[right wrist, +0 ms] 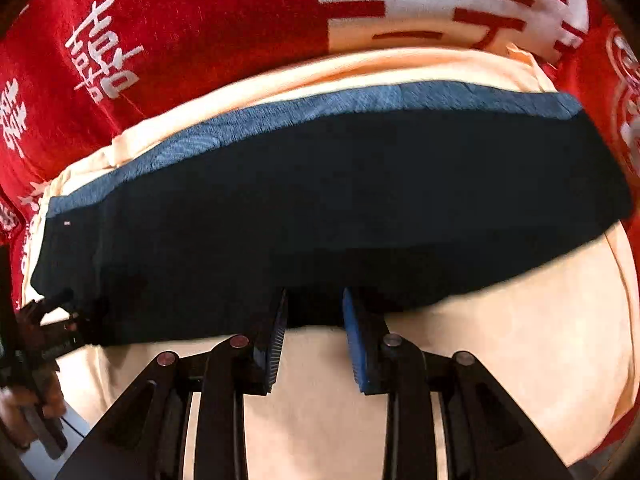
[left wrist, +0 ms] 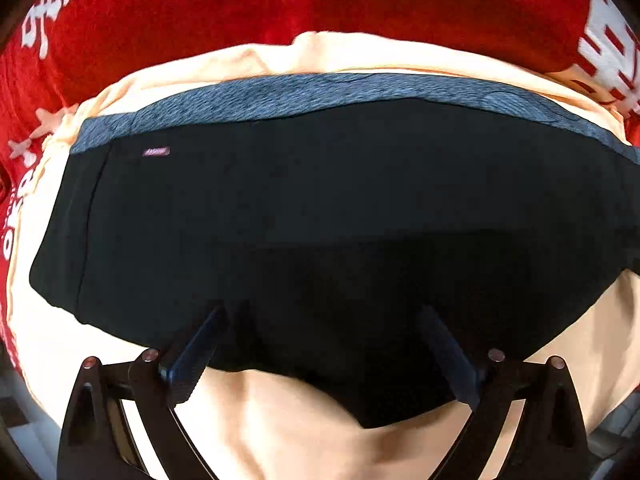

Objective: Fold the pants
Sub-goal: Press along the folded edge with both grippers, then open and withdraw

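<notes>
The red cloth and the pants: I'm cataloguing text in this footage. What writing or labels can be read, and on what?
Red cloth: large white characters that look East Asian, cut off and warped by the lens; none readable.
Same cloth, right edge: white round emblem, cropped, unreadable.
Black pants: small pinkish tag near the blue-grey waistband, lettering too small to read.
No numbers visible.

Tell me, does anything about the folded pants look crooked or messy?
Mostly tidy. The black pants lie flat on the cream cloth, blue-grey waistband straight. The one uneven spot is the near edge, where a point of fabric juts out between the left gripper's open fingers.
</notes>
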